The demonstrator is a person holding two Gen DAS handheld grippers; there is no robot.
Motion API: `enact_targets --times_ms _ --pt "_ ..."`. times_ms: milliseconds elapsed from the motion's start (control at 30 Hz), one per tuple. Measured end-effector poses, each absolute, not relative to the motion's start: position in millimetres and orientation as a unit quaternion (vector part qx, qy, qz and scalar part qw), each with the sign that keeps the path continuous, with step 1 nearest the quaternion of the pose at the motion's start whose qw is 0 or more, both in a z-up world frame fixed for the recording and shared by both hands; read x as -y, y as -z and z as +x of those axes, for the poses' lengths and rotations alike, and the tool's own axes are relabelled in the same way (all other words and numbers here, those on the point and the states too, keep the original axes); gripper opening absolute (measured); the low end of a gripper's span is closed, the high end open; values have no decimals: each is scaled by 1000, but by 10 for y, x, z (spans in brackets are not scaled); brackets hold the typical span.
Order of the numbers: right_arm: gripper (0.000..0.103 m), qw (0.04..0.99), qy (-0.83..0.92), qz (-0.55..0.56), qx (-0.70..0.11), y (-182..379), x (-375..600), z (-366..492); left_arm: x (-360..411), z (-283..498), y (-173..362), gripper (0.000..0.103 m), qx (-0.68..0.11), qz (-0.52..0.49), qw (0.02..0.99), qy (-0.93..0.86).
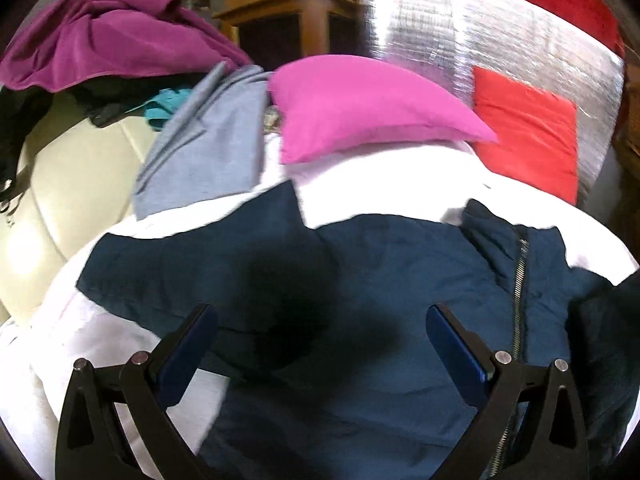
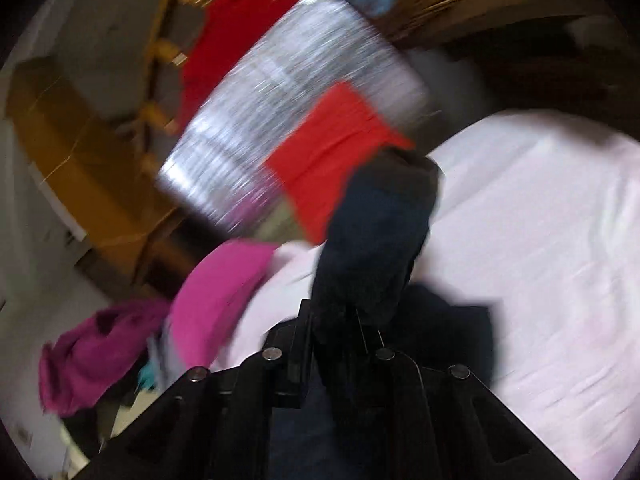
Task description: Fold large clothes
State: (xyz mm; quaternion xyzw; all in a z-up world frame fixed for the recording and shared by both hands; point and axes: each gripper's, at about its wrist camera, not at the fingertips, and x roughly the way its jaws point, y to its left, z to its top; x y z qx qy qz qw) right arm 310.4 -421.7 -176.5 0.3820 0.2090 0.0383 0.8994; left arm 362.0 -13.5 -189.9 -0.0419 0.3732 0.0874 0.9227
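A dark navy jacket (image 1: 360, 264) with a metal zip lies spread on the white bed sheet (image 1: 360, 176). My left gripper (image 1: 322, 332) hovers above the jacket's middle with its blue-padded fingers (image 1: 456, 344) wide open and nothing between them. In the blurred right wrist view, my right gripper (image 2: 332, 320) is shut on a fold of the navy jacket (image 2: 376, 236), which bunches up above the fingertips and hangs lifted off the white sheet (image 2: 540, 240).
A pink pillow (image 1: 360, 108) and a red pillow (image 1: 528, 136) rest at the bed's head against a silver foil panel (image 1: 460, 32). A grey garment (image 1: 208, 144) and a purple one (image 1: 100, 40) lie on a cream chair (image 1: 68, 184) to the left. Wooden furniture (image 1: 288, 12) stands behind.
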Motion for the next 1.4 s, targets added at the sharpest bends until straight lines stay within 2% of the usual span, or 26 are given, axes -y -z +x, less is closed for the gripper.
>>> enact_targets --times_ms 267,367,467,533,567,733,833,967,1033,1100,1167,1200,1233,1267,1333,1400 --pt "15 849 -159 428 -266 2294 3068 3480 -450 3604 1854 103 -372 -85 916 -128" --pt "20 830 -197 420 -309 2436 2731 3539 -623 3612 1840 103 -370 -103 912 -140" --pt "42 818 -205 414 -343 2502 2619 3548 -726 3632 1853 103 -374 -122 908 -142" --pt "81 815 -206 421 -339 2488 2699 3469 -754 3651 1884 103 -382 -133 904 -138" --pt "85 822 -201 419 -329 2467 2768 3389 -755 3672 1900 103 -388 -138 902 -133" --pt "85 861 -123 399 -289 2398 3383 2940 -624 3724 1992 103 -411 -157 894 -84" --pt "83 876 -16 404 -264 2433 4030 2636 -429 3739 2035 103 -419 -155 894 -42" --pt "81 876 91 383 -279 2548 4550 2567 -158 3778 2122 102 -428 -135 893 -5" --pt "81 863 92 392 -306 2690 4686 2693 -59 3815 2195 95 -439 -124 890 -6" --pt "80 849 80 409 -325 2811 4692 2840 5 3903 2317 62 -464 -117 878 -7" --pt "73 843 61 408 -346 2914 4618 3024 43 3960 2438 54 -487 -122 865 -5" --pt "52 842 63 399 -358 2958 4601 3082 59 3997 2511 52 -500 -120 858 -7" --pt "40 843 75 383 -369 2979 4598 3137 85 4015 2579 51 -511 -113 852 -13" --pt "39 847 78 377 -368 2966 4569 3158 104 4034 2622 50 -517 -108 849 -16" --pt "29 860 83 361 -351 2857 4522 3147 138 4048 2634 46 -512 -100 853 -18" --pt "27 880 85 341 -320 2748 4508 3075 158 4056 2623 43 -508 -93 856 -18"
